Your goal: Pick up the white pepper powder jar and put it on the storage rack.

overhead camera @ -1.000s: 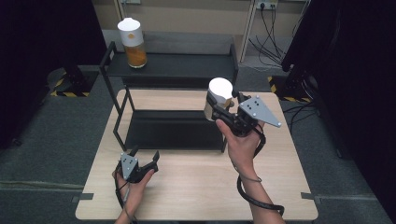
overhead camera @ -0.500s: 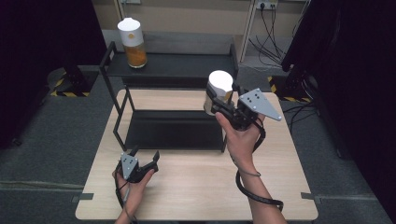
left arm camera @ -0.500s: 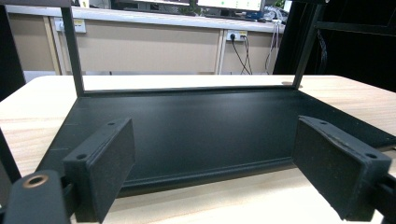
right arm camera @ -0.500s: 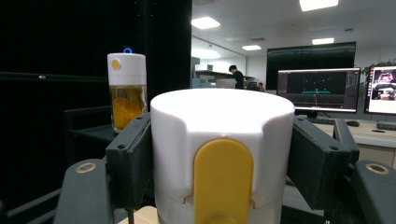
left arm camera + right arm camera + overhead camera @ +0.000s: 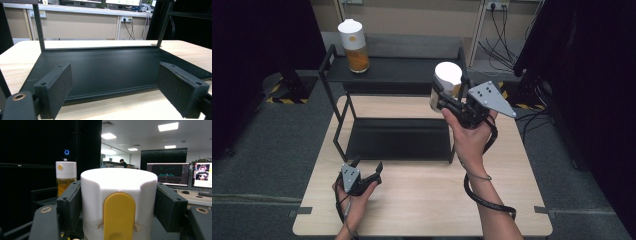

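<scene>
My right gripper (image 5: 443, 98) is shut on a jar with a white lid (image 5: 447, 76), held in the air above the right end of the black two-tier rack (image 5: 398, 140). In the right gripper view that jar (image 5: 117, 202) sits between both pads, its lid bearing a yellow tab. A second jar with a white lid and orange contents (image 5: 353, 46) stands on the rack's upper shelf at the left; the same second jar (image 5: 65, 178) appears beyond the held one. My left gripper (image 5: 367, 167) rests open on the table before the rack, its pads (image 5: 57, 88) wide apart with nothing between them.
The rack's lower shelf (image 5: 105, 67) lies bare in front of the left gripper. The wooden table (image 5: 422, 200) has free room along its front edge. Cables and wall sockets sit behind the table; monitors (image 5: 167, 173) stand far off.
My right gripper has lifted the jar higher and slightly toward the rack's upper shelf. The left gripper has stayed where it was.
</scene>
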A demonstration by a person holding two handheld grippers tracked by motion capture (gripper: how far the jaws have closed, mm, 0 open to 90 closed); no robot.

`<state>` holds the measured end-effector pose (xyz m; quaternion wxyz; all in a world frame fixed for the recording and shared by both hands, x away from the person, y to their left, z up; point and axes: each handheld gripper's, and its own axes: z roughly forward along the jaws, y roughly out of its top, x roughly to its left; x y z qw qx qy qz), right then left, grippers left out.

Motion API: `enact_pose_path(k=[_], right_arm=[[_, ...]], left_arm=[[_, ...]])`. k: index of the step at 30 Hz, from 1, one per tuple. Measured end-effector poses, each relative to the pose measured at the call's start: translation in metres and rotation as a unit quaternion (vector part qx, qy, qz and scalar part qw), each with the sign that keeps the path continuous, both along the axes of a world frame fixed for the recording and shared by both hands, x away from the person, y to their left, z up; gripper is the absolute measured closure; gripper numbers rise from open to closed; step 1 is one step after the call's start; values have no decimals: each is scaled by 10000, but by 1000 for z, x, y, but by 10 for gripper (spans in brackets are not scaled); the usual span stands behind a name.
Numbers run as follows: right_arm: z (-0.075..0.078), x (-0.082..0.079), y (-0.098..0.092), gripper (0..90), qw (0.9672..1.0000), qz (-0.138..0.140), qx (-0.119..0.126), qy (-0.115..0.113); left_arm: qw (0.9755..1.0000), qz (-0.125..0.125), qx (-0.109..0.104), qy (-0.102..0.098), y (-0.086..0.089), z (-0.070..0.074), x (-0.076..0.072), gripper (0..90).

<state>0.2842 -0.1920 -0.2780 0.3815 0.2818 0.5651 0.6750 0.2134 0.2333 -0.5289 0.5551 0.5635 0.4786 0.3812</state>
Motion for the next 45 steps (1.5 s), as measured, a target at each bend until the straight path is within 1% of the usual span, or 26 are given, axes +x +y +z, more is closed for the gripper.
enact_pose_path(k=[26, 30, 36, 45], right_arm=[[30, 16, 9, 311, 9998, -146, 114, 0], [35, 20, 10, 312, 9997, -179, 144, 34], [43, 27, 13, 311, 9996, -246, 123, 79], [50, 39, 16, 311, 9990, -366, 123, 204]], left_arm=[[10000, -8, 5, -7, 0, 0, 0, 131], [10000, -11, 20, 8, 0, 0, 0, 131], [10000, -16, 8, 2, 0, 0, 0, 131], [10000, -11, 2, -14, 0, 0, 0, 131]])
